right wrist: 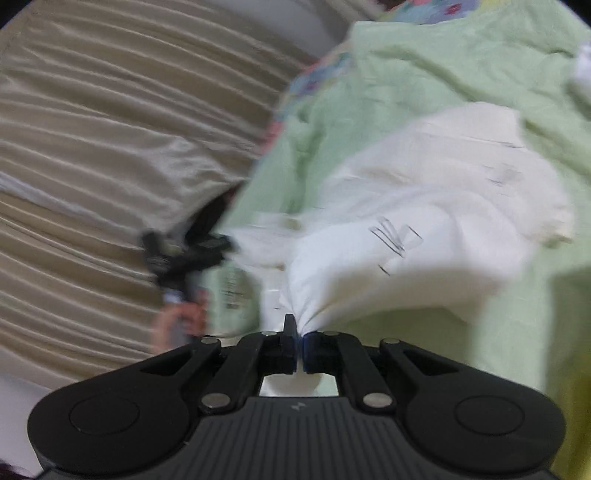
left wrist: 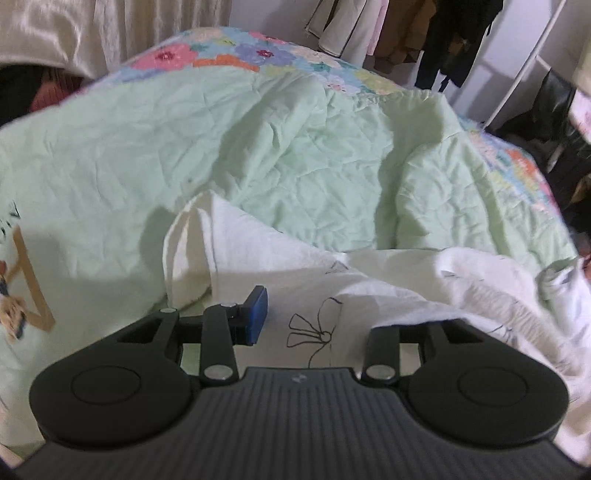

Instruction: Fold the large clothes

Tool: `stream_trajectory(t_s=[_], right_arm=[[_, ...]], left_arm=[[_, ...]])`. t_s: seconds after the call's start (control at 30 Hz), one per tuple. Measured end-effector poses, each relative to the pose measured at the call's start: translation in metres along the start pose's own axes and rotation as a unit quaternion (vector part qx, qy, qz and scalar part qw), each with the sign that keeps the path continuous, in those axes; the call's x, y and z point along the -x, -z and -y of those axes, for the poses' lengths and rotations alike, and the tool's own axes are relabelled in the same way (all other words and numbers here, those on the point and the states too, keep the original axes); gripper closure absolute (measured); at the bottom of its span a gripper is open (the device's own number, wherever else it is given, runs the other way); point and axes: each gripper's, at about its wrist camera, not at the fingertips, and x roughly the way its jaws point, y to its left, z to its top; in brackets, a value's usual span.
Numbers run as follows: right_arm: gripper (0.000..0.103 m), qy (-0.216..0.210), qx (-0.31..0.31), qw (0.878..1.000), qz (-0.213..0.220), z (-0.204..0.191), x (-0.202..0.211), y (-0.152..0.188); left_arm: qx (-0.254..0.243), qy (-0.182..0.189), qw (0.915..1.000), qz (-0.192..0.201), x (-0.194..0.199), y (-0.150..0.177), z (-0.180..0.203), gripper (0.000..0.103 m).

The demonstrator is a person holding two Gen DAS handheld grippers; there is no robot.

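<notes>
White garment (left wrist: 295, 280) lying rumpled across pale green quilt (left wrist: 258, 147) on bed, bunching toward right side of left wrist view; part of it being carried in right wrist view, drawn into tight pucker at grip. Judging as light, thin, soft cloth: sagging, creasing, offering no stiffness, not fragile, likely slipping little against blue pads. Judging hems, corners and shoulder seams as best holds; folded edge (left wrist: 192, 251) at left of garment offering free corner

Left gripper (left wrist: 317, 314) hovering low over garment, fingers spread wide, grasping nothing; blue pad (left wrist: 258, 314) on left finger showing, right finger hidden under fold of cloth

Right gripper (right wrist: 300, 345) clenching pinch of garment, fingers nearly meeting, cloth fanning out beyond pinch; view blurring

Reading no brand or legible writing: black line drawing (left wrist: 314, 328) resembling bow or flower on cloth, further black marks (right wrist: 395, 236) too smeared to read. Noting printed cartoon figure (left wrist: 14, 302) at far left edge, lettering above it cut off. Noting small embossed mark on each gripper body, not legible

Noting beige curtain (right wrist: 92, 129) beside bed and hanging clothes (left wrist: 406, 29) beyond it
</notes>
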Motion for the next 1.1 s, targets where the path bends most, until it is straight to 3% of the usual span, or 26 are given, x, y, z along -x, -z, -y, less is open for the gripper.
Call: stream_trajectory(t_s=[0.13, 0.27, 0.37, 0.43, 0.53, 0.67, 0.7, 0.93, 1.03, 1.1], right_arm=[[0.100, 0.014, -0.022, 1.000, -0.012, 0.021, -0.002, 0.036], [0.100, 0.016, -0.024, 0.999, -0.016, 0.035, -0.005, 0.062], [0.100, 0.077, -0.012, 0.997, -0.011, 0.044, -0.011, 0.071], [0.100, 0.052, -0.020, 0.998, -0.015, 0.046, -0.010, 0.077], [0.100, -0.034, -0.034, 0.999, -0.025, 0.037, -0.002, 0.089], [0.100, 0.042, 0.042, 0.998, -0.027, -0.001, 0.005, 0.110], [0.100, 0.042, 0.048, 0.998, -0.028, -0.006, 0.007, 0.114], [0.100, -0.036, 0.037, 0.998, -0.033, -0.027, 0.024, 0.128], [0.100, -0.070, 0.032, 0.996, -0.036, -0.036, 0.031, 0.135], [0.100, -0.093, 0.029, 0.995, -0.037, -0.042, 0.036, 0.139]], left_arm=[[0.051, 0.058, 0.9970, 0.003, 0.015, 0.004, -0.020, 0.066], [0.096, 0.078, 0.9922, 0.019, 0.024, 0.007, -0.035, 0.067], [0.130, 0.101, 0.9860, 0.024, 0.031, 0.011, -0.046, 0.067], [0.154, 0.115, 0.9809, 0.027, 0.039, 0.014, -0.056, 0.067], [0.167, 0.118, 0.9778, 0.047, 0.057, 0.016, -0.067, 0.068], [0.182, 0.139, 0.9716, 0.060, 0.073, 0.017, -0.078, 0.068], [0.187, 0.140, 0.9705, 0.060, 0.074, 0.017, -0.080, 0.068], [0.185, 0.073, 0.9750, 0.099, 0.095, 0.021, -0.091, 0.069], [0.182, 0.064, 0.9762, 0.099, 0.095, 0.019, -0.094, 0.069], [0.166, 0.025, 0.9821, 0.086, 0.086, 0.017, -0.090, 0.064]])
